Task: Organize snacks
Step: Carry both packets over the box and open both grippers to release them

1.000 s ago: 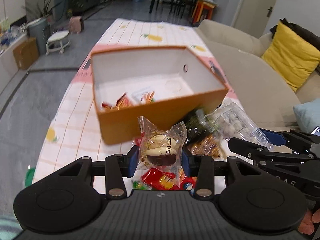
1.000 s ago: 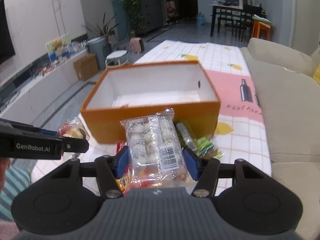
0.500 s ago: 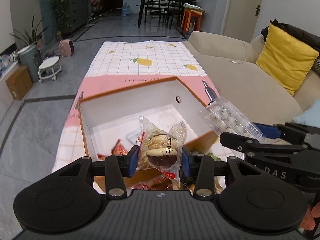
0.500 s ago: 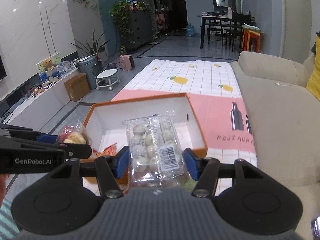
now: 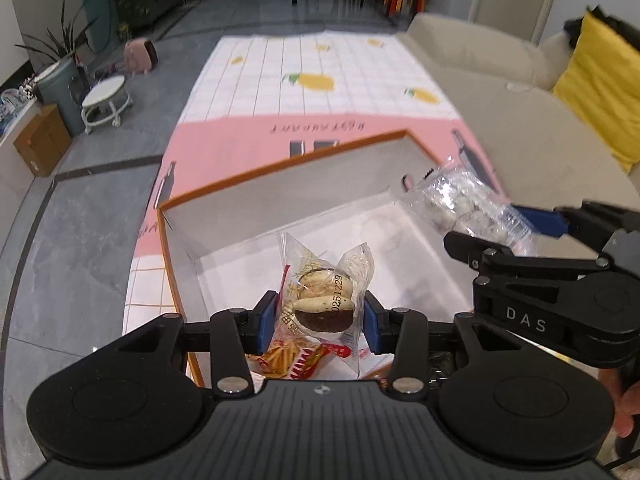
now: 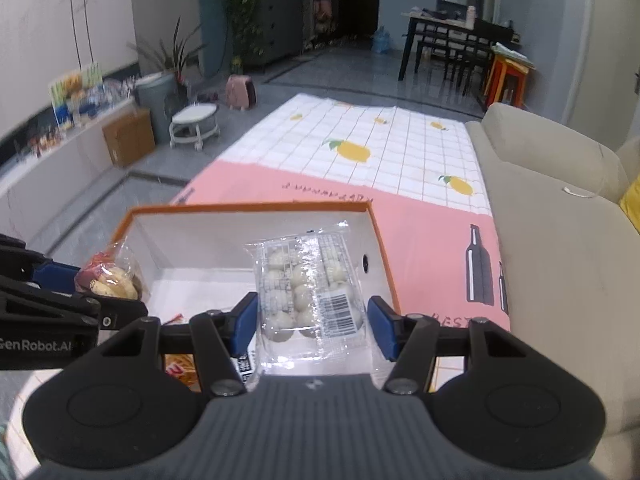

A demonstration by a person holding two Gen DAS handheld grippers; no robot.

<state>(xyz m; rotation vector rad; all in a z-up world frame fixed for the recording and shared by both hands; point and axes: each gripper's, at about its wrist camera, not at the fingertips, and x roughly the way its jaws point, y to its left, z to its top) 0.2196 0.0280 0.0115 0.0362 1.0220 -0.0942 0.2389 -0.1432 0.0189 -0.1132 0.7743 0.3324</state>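
Holding both snacks over the box [image 5: 280, 184], I judge the drop to be the risky part. My left tool [image 5: 318, 316] is clamped on a clear cellophane pouch [image 5: 324, 292] with a pale biscuit and a dark, chocolate-looking half inside; the blue pads [image 5: 267, 316] pinch the crinkly film at its sides, not the hard middle, so it could slide out early or hang on a pad when I let go. My right tool [image 6: 310, 320] is clamped on a flat clear pack [image 6: 308, 280] of small white balls in a thin moulded tray with a barcode label. That pack is wide and light, and its far end sits near the box's right wall in the right wrist view, so it could catch the orange rim and tip out onto the tablecloth [image 6: 420, 216]. The two tools are close together over the same opening, and in the left wrist view the right one [image 5: 496, 216] crosses in from the side; releasing both at once could knock one snack into the other. The box is stiff card, orange outside and matte white inside, with a small round hole in one wall. Glossy red and orange wrappers [image 5: 292, 360] already lie at its near end, just under the pouch, so a drop there may land on a slippery heap.
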